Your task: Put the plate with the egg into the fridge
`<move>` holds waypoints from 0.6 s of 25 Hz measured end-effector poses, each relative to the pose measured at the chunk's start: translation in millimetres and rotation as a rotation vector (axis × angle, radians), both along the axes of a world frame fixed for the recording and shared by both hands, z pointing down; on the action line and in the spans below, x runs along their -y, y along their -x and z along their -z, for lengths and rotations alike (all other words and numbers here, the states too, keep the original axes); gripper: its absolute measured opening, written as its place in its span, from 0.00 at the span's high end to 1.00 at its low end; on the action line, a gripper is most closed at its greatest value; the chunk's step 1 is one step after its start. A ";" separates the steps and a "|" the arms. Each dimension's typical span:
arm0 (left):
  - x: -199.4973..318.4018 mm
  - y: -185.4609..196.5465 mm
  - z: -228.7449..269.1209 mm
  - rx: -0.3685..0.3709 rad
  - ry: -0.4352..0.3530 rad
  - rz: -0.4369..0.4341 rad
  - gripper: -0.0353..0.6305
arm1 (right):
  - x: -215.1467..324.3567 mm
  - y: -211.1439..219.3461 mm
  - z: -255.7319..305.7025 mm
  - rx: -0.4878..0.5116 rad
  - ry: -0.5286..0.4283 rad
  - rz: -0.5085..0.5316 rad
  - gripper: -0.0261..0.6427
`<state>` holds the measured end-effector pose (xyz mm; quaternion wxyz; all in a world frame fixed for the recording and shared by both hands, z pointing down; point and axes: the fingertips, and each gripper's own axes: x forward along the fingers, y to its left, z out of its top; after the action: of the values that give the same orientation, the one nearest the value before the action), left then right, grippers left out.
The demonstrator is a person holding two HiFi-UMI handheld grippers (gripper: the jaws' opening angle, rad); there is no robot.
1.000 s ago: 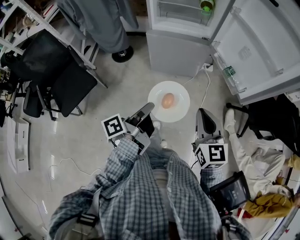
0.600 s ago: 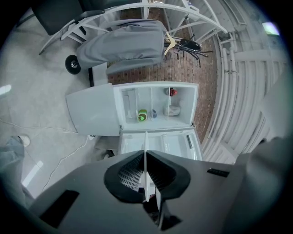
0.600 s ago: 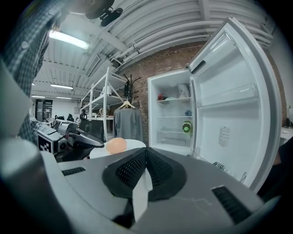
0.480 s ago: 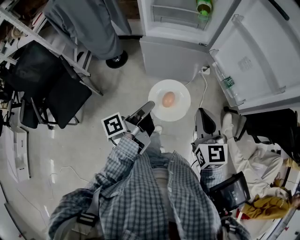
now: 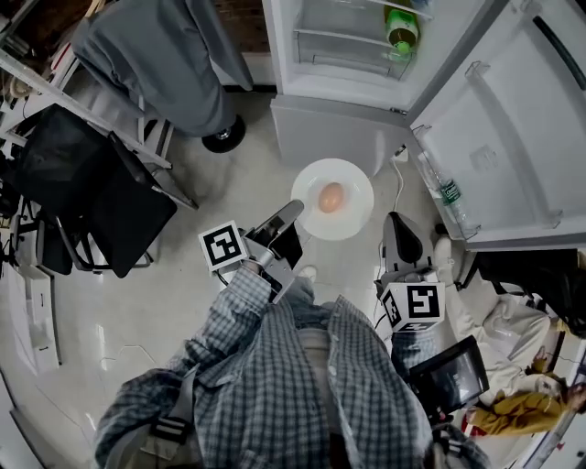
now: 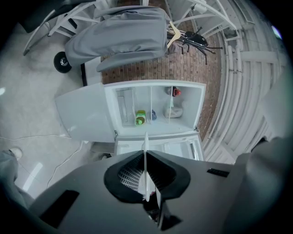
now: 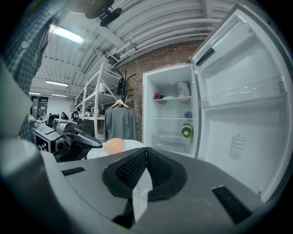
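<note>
A white plate [image 5: 352,218] with a brown egg [image 5: 330,197] hangs above the floor in front of the open fridge [image 5: 343,41]. My left gripper [image 5: 289,214] is shut on the plate's near left rim. In the left gripper view the plate [image 6: 146,151] shows edge-on as a thin white line between the jaws, with the fridge [image 6: 153,93] straight ahead. My right gripper [image 5: 396,223] is shut just right of the plate and apart from it. In the right gripper view the egg [image 7: 114,145] and plate [image 7: 132,145] sit left of the gripper [image 7: 145,153].
The fridge door [image 5: 513,119] stands wide open at the right, a bottle [image 5: 446,190] in its rack. A green bottle [image 5: 400,27] stands on a fridge shelf. Black chairs [image 5: 101,183] and a grey garment [image 5: 156,55] are at the left. A cable [image 5: 400,183] lies on the floor.
The fridge has drawn nearer and shows more of its inside. The plate with the egg stays in my left gripper, carried forward with both grippers.
</note>
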<state>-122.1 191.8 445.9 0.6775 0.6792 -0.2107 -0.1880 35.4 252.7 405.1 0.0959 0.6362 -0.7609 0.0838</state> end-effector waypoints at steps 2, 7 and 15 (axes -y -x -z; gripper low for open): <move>12.4 -2.1 -0.8 -0.001 -0.003 -0.004 0.92 | 11.5 -0.4 0.2 -0.005 -0.004 -0.001 0.95; 31.5 -9.4 -4.2 -0.009 0.003 0.005 0.92 | 28.2 -3.7 -2.7 -0.010 0.002 0.008 0.95; 57.1 -22.1 -9.4 -0.004 0.011 0.012 0.92 | 58.4 -12.9 -9.7 -0.020 0.009 0.029 0.95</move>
<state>-100.0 134.7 455.3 0.6806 0.6736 -0.2144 -0.1924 48.2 194.3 414.8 0.1077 0.6255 -0.7686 0.0794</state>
